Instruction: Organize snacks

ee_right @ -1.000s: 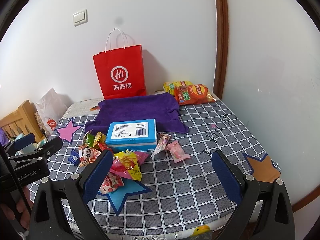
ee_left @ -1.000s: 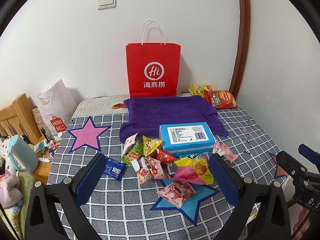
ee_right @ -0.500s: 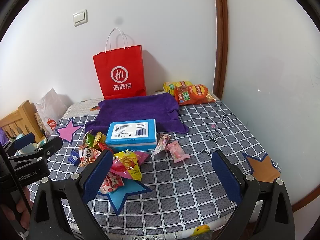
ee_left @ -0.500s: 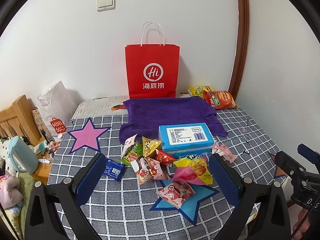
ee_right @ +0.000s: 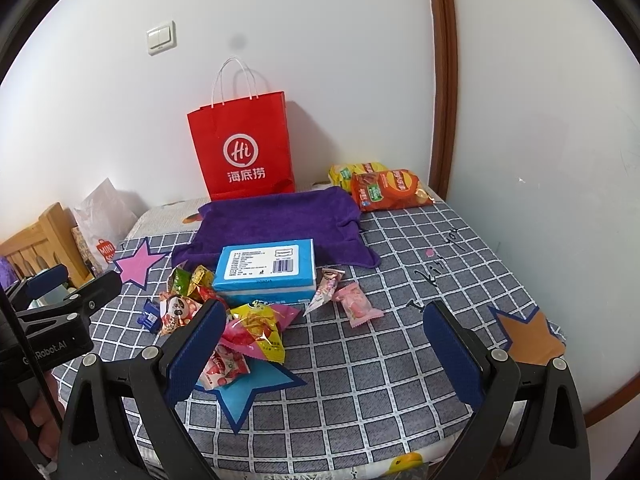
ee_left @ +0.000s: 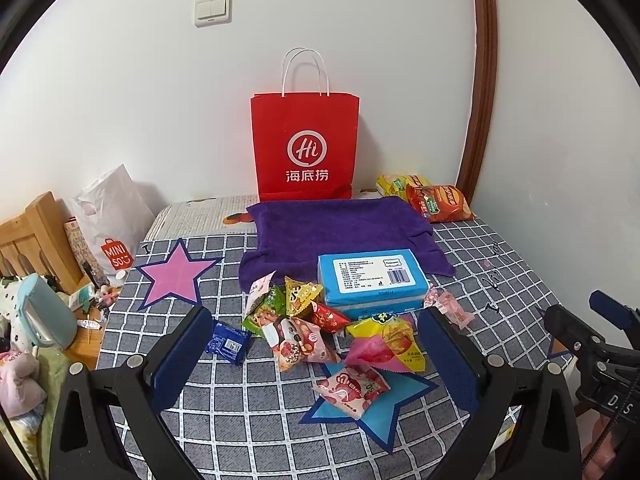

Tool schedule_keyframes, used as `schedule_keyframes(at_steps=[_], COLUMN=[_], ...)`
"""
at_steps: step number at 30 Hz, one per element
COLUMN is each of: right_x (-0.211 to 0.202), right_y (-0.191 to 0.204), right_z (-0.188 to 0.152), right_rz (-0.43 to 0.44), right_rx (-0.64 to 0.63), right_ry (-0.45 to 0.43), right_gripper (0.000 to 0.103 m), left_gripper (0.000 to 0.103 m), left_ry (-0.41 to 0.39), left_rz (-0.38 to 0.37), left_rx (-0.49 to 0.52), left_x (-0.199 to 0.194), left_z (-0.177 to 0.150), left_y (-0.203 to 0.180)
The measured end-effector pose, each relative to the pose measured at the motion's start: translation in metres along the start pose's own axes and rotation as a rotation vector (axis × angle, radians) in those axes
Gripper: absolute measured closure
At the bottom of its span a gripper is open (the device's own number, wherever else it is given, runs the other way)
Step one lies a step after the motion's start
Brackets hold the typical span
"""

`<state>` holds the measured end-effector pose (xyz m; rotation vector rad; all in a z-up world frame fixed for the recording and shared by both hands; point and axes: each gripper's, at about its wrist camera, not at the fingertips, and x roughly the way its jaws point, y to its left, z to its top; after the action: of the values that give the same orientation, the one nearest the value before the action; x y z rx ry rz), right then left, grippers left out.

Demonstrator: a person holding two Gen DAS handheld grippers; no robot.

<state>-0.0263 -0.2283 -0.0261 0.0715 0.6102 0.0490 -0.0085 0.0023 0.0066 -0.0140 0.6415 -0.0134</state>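
White wall [ee_left: 140,80] at the back with a light switch [ee_left: 213,9] up top, brown wooden trim [ee_left: 482,80] running down the far right corner. Off to the left there's a wooden bed frame [ee_left: 32,236], a white Miniso bag [ee_left: 114,216] leaning on the wall and a pale blue kettle [ee_left: 44,312] nearer.

A bed with a gray checked sheet [ee_left: 248,420] holds everything. Ahead of the left gripper [ee_left: 320,356] lie a pile of small snack packs [ee_left: 316,332], a blue box [ee_left: 370,280] and a purple towel [ee_left: 336,228]. Farther back stands a red bag [ee_left: 304,144], with chip bags [ee_left: 436,200] to its right.
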Motion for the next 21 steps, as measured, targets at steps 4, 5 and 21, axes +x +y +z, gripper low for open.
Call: schedule_keyframes(at_steps=[4, 5, 21], right_x=[0.011, 0.013, 0.116], right_y=[-0.008, -0.011, -0.07], right_z=[-0.002, -0.002, -0.034], right_rz=[-0.004, -0.008, -0.019], right_rx=[0.012, 0.017, 0.082], right_ry=[0.015, 0.02, 0.182], right_gripper=[0.005, 0.005, 0.022], left_gripper=[0.001, 0.001, 0.015], left_ry=[0.01, 0.016, 0.168], left_rz=[0.004, 0.005, -0.001], left_rx=[-0.005, -0.007, -0.061], left_x=[0.007, 0.01, 0.099], left_z=[-0.002, -0.003, -0.029], left_y=[0.005, 0.006, 0.035])
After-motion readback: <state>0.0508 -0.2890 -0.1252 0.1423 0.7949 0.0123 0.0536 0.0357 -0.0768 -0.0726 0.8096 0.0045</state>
